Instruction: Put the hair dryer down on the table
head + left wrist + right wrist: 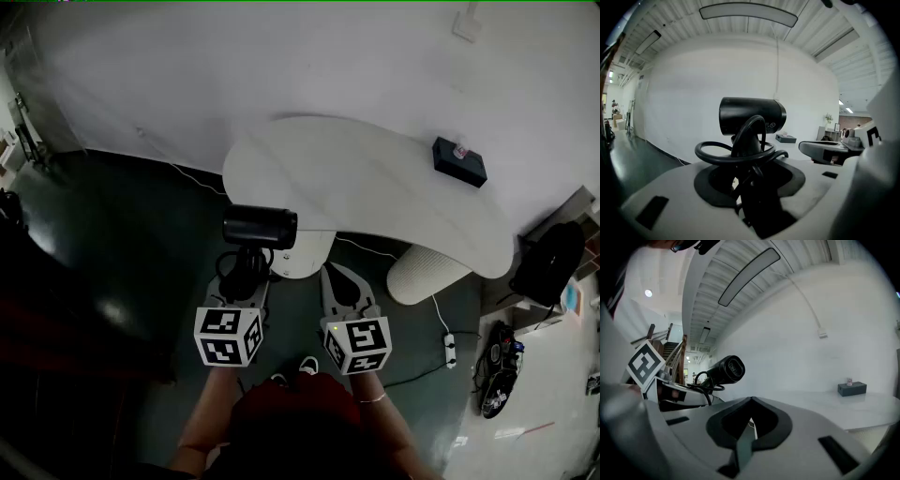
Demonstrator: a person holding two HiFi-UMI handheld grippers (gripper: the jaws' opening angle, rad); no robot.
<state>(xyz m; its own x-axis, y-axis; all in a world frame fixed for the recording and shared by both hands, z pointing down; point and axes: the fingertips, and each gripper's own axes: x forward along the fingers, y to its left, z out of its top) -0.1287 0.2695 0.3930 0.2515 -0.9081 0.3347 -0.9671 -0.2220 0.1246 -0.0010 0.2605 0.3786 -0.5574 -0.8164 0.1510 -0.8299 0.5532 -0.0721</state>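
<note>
White table (375, 187) is seen far and right, bare except for a black box (459, 160) at its far right end. Hair dryer (260, 226) is held off the table, at its near left edge, so the set-down is judged still left. Left gripper (244, 277) is clamped on the handle and coiled cord (736, 154). Right gripper (345, 286) is closed and empty. Pad contact is hidden by the cord, and the dryer's height over the table is hard to judge

Running dim and grey overall. Falling darkest over floor (112, 281) at 9 o'clock in head view, brightening on wall (281, 66) at 12. Bending, vignetting at fisheye edges. Blurring close foreground in gripper views. Glaring from round lamp (648, 293) at 10.
</note>
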